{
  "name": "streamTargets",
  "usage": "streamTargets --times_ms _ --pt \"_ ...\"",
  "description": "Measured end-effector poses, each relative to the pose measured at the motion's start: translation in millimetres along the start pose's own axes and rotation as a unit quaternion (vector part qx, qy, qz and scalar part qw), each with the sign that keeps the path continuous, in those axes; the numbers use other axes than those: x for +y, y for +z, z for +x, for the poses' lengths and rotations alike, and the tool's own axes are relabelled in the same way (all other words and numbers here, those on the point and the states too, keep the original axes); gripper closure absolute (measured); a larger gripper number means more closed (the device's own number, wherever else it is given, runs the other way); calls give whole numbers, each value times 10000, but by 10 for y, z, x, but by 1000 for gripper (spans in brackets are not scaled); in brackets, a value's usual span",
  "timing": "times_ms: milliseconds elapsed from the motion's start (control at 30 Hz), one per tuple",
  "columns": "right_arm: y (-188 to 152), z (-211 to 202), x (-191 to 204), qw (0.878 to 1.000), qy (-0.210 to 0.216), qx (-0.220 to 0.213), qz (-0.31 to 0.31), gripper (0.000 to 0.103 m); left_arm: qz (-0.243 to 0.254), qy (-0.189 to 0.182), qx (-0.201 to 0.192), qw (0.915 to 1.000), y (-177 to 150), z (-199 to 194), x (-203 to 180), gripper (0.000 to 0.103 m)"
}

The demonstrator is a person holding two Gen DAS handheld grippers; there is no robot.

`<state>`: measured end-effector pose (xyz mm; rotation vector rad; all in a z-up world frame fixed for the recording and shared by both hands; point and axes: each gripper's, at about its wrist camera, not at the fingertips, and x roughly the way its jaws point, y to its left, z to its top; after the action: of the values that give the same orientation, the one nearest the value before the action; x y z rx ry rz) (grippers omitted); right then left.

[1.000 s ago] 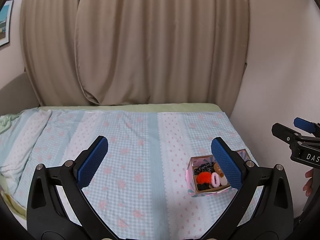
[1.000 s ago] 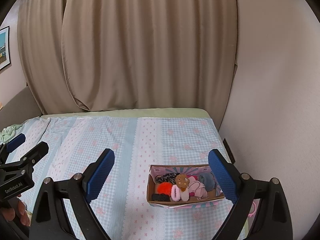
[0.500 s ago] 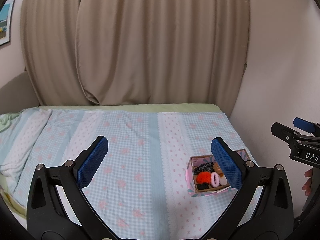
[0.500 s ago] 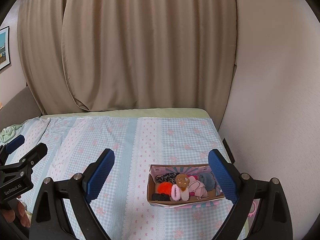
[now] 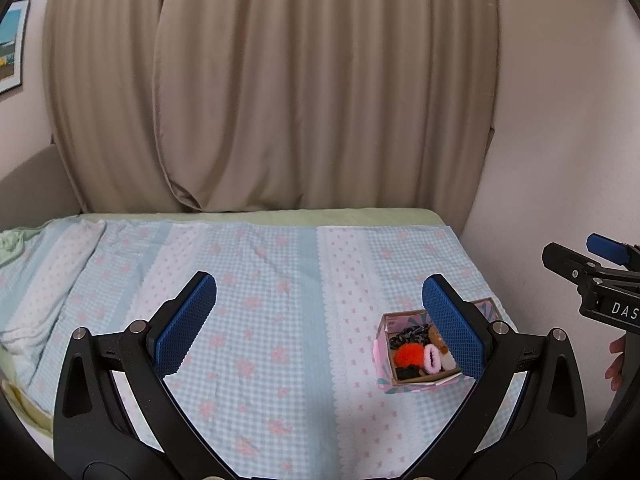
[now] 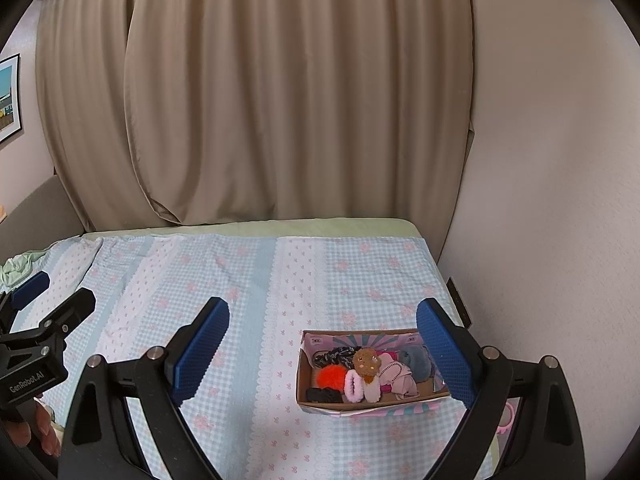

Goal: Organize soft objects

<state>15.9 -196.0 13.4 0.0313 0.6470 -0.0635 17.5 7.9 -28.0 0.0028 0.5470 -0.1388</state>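
a: both our grippers, left gripper (image 5: 320, 324) and right gripper (image 6: 322, 350), hang wide and carry nothing. where are the soft things?

b: heaped in the cardboard box (image 6: 372, 372) on the bedspread (image 6: 256, 280), near the wall. we'd come down straight over one piece, like the orange pom-pom (image 6: 331, 376), and avoid snagging its neighbours.
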Motion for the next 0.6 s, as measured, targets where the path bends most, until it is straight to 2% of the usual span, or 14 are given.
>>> streamTargets --times_ms 600 --pt "15 29 15 10000 -5 -13 -24 10 -74 -36 -15 10000 -22 29 1 0"
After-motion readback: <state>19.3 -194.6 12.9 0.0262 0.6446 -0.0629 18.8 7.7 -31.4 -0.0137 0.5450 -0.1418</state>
